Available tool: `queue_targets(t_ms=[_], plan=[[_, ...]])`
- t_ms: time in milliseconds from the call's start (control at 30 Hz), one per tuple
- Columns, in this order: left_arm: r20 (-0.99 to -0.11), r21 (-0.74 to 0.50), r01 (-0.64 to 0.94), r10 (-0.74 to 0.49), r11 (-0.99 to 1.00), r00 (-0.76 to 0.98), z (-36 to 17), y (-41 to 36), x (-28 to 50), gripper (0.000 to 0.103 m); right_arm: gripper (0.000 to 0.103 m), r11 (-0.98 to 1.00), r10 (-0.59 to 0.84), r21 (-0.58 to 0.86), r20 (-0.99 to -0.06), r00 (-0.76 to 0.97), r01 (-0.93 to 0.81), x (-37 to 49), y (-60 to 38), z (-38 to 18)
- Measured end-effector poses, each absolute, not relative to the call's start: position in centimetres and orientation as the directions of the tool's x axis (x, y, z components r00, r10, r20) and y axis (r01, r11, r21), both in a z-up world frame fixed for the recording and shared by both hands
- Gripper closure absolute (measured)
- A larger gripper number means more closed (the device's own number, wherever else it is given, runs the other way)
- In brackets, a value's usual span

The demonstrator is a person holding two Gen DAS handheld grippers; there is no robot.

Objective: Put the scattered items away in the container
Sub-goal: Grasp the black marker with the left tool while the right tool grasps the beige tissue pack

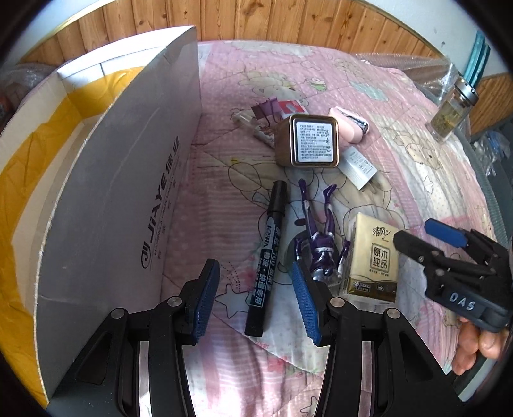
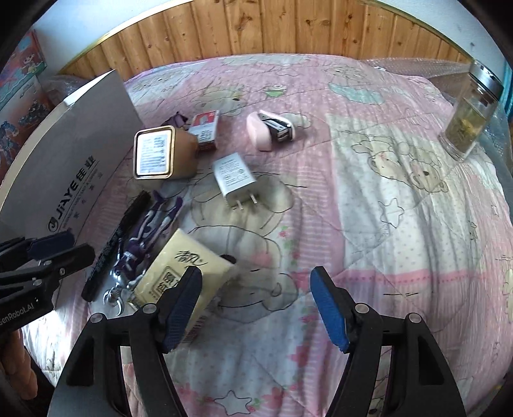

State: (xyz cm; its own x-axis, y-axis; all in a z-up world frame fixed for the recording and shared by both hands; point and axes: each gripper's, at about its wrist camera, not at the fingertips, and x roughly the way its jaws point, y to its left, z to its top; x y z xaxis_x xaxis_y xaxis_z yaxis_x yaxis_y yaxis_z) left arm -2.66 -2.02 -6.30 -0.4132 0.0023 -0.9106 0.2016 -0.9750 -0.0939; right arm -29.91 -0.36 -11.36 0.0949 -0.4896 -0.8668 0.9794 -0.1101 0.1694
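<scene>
A white cardboard box with a yellow lining stands open at the left on a pink quilt; it also shows in the right wrist view. My left gripper is open, straddling a black marker, with a purple figure by its right finger. A tissue pack lies right of the figure. My right gripper is open, its left finger over the tissue pack. Beyond lie a gold tin, a white charger, a pink stapler and a small red-and-white box.
A glass jar stands at the far right edge of the bed. A wooden panelled wall runs behind. Bubble wrap lies at the far right. The quilt stretches to the right of the items.
</scene>
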Motion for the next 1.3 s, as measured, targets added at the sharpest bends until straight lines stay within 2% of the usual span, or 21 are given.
queue_targets(t_ms=[133,300,433,567,733,767,900,933,967,1033,1133,1300], plan=[[-0.929,-0.096,0.222,0.007,-0.970,-0.371,-7.9,-2.1,-3.0,0.053,0.033,-0.089,-0.493,0.291,-0.844,0.212,0.953,-30.0,-0.5,-11.2],[-0.928,-0.054,0.211,-0.029,-0.976,-0.371,-9.0,-1.7,-3.3,0.053,0.033,0.020,-0.441,0.320,-0.847,0.296,0.947,-26.9,-1.2,-11.9],[-0.921,-0.060,0.211,-0.027,-0.976,-0.390,-9.1,-1.6,-3.4,0.056,0.033,0.065,-0.434,0.261,-0.862,0.263,0.963,-26.7,-1.3,-11.8],[-0.917,-0.097,0.205,0.007,-0.974,-0.399,-8.9,-1.3,-3.3,0.064,0.033,0.012,-0.471,0.132,-0.874,0.122,0.991,-28.6,-1.5,-11.1],[-0.912,-0.058,0.214,-0.035,-0.975,-0.409,-9.2,-0.6,-3.9,0.061,0.030,-0.063,-0.471,0.237,-0.864,0.181,0.969,-30.4,-2.1,-11.7],[-0.911,-0.046,0.214,-0.047,-0.976,-0.411,-9.1,-0.6,-4.2,0.061,0.027,-0.074,-0.468,0.255,-0.863,0.192,0.964,-30.3,-2.0,-11.9],[-0.906,-0.046,0.205,-0.045,-0.978,-0.420,-8.8,-0.2,-4.5,0.068,0.022,-0.093,-0.468,0.238,-0.868,0.168,0.967,-29.4,-2.7,-13.2],[-0.906,-0.049,0.204,-0.042,-0.978,-0.422,-8.8,-0.4,-4.6,0.077,0.026,-0.078,-0.463,0.206,-0.874,0.147,0.975,-29.0,-2.8,-13.2],[-0.905,-0.065,0.205,-0.029,-0.977,-0.424,-8.8,-0.7,-4.6,0.087,0.040,-0.070,-0.468,0.183,-0.874,0.130,0.981,-28.8,-2.8,-13.1],[-0.903,-0.120,0.215,0.016,-0.969,-0.430,-8.7,-1.3,-4.4,0.089,0.050,-0.073,-0.470,0.155,-0.877,0.103,0.985,-29.1,-2.7,-12.8],[-0.897,-0.149,0.225,0.036,-0.963,-0.441,-8.4,-1.9,-3.7,0.089,0.051,-0.097,-0.468,0.222,-0.870,0.152,0.970,-30.2,-2.6,-12.7],[-0.878,-0.197,0.242,0.061,-0.950,-0.475,-7.3,-3.1,-2.6,0.089,0.051,-0.090,-0.498,0.244,-0.851,0.168,0.966,-29.8,-1.3,-11.1]])
